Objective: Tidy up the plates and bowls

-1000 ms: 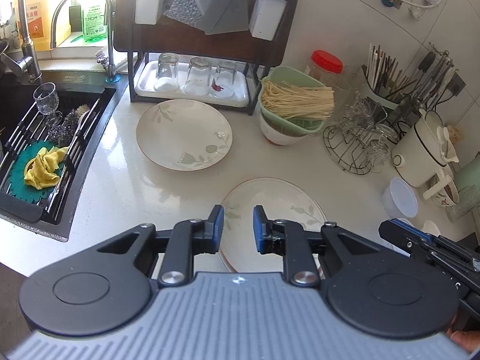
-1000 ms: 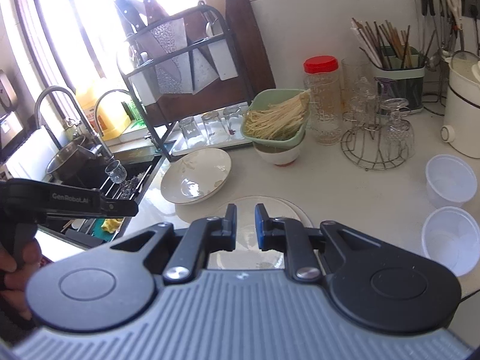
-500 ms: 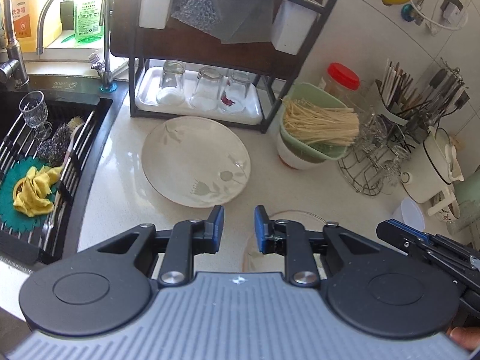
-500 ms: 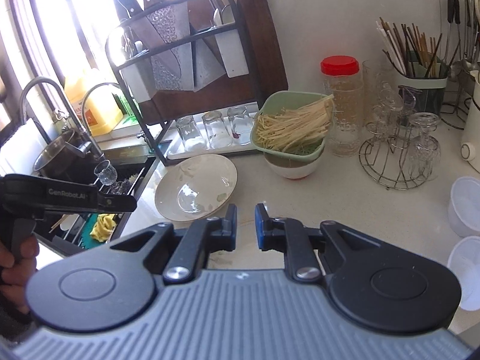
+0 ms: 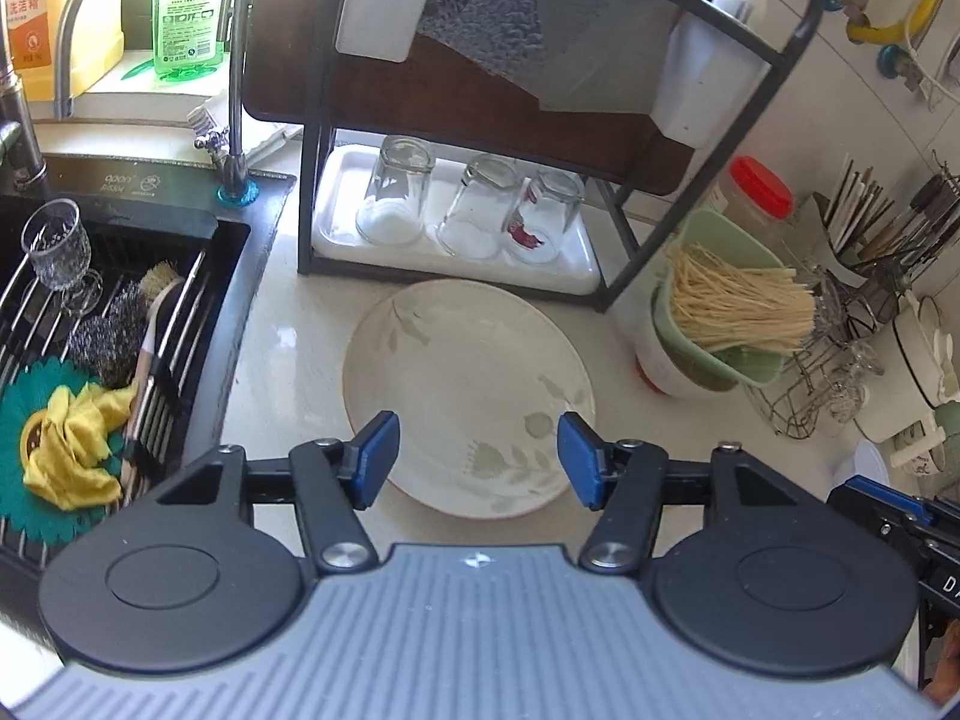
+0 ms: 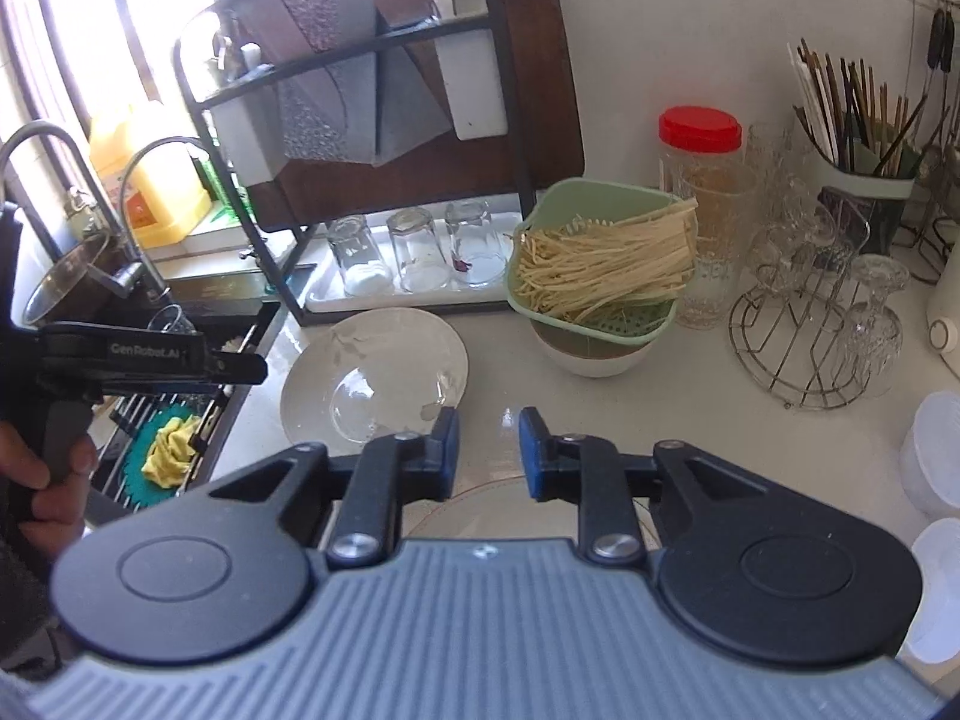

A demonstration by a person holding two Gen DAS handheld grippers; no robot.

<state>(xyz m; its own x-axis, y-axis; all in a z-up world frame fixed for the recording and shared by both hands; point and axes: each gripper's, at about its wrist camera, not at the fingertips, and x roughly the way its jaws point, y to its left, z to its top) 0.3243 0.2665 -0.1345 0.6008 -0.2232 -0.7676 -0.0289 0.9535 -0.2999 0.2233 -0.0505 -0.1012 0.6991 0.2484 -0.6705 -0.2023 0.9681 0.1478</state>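
Left gripper (image 5: 477,450) spread over empty plate (image 5: 468,384); green basket (image 5: 714,348) holds noodles (image 5: 738,306).

Plate (image 5: 462,384) lies before rack (image 5: 456,252), right of sink (image 5: 108,300).

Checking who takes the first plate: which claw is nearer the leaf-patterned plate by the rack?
Left. The left claw hangs open right over the leaf-patterned plate; the right claw sits off to its right, above another plate.
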